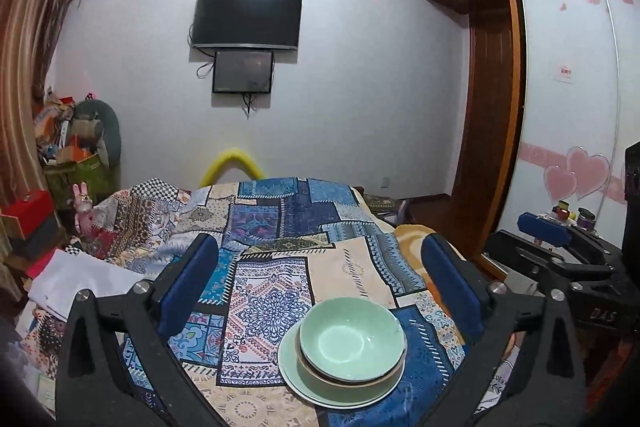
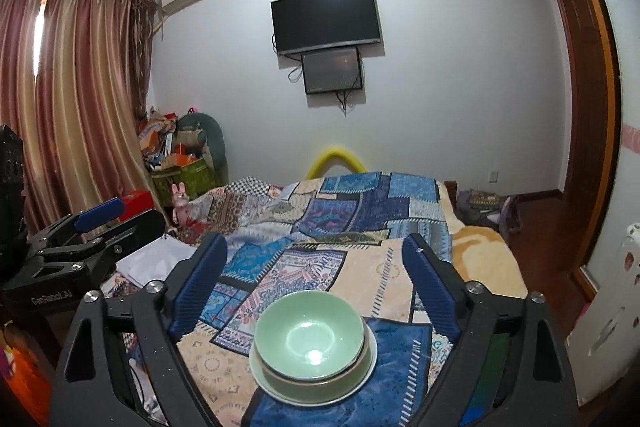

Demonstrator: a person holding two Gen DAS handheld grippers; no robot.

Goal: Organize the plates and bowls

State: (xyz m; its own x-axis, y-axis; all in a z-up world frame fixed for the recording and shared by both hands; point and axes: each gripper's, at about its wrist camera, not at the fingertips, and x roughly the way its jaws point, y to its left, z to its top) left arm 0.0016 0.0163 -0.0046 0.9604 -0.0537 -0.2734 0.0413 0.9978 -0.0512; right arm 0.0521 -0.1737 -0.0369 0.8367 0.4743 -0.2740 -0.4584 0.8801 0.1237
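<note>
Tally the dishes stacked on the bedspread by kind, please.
Bowls: 2, a green bowl nested in a second bowl with a brownish rim
Plates: 1, a pale plate under both
Total: 3, all in one stack; neither gripper touches it.

We see a bowl (image 1: pixel 352 333) nested in a second bowl (image 1: pixel 348 379) on a plate (image 1: pixel 292 367), all on the bed (image 1: pixel 272 227). The television (image 1: pixel 246 19) hangs behind; the wardrobe (image 1: pixel 568 107) stands right.
</note>
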